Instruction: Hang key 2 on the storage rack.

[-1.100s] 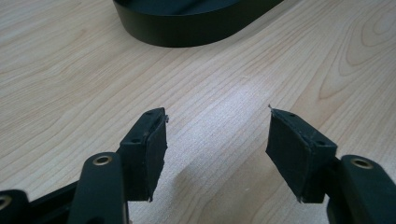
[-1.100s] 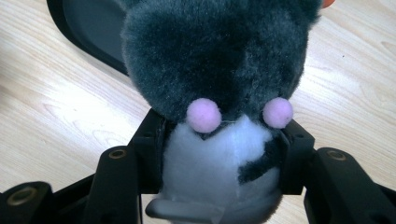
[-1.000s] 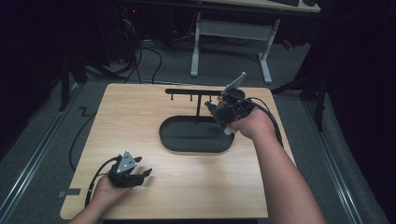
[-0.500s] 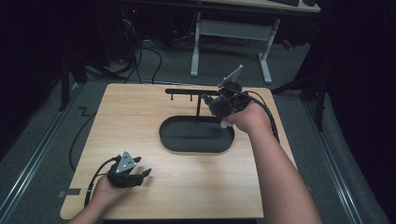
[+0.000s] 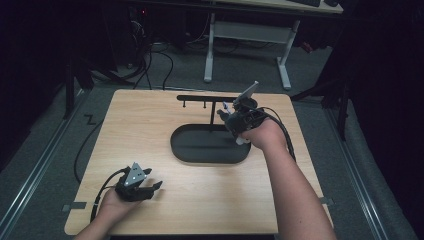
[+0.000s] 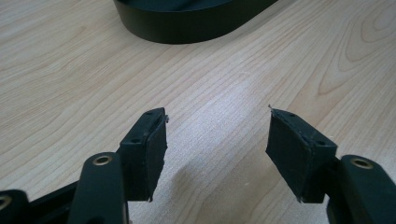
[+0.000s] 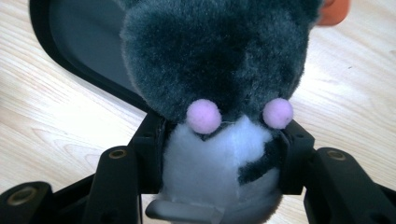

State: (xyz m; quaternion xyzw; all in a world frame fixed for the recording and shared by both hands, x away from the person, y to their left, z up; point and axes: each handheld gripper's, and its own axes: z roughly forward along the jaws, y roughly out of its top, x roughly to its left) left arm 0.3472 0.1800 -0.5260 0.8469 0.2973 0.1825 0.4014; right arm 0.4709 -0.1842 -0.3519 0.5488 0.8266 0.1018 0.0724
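A plush toy point(image 7: 219, 65), dark grey on top with a white belly and two pink dots, is clamped between the jaws of my right gripper point(image 7: 223, 140). In the high view the right gripper point(image 5: 234, 119) hovers over the far right end of a black oval tray point(image 5: 200, 155). A black bar with small hooks point(image 5: 205, 98) stands on a post behind the tray. My left gripper point(image 5: 150, 187) rests near the table's front left, open, with bare wood between its pads point(image 6: 144, 149). The tray's wall point(image 6: 187, 23) lies ahead of the left gripper point(image 6: 217, 126).
The wooden table point(image 5: 150, 130) has edges close to the left hand at the front. Cables trail from both grippers. On the floor beyond the table stand a white desk frame point(image 5: 250, 35) and loose cables point(image 5: 150, 60).
The right gripper with the toy lifted slightly, then came back a little toward the tray's right end. The left gripper has not moved.
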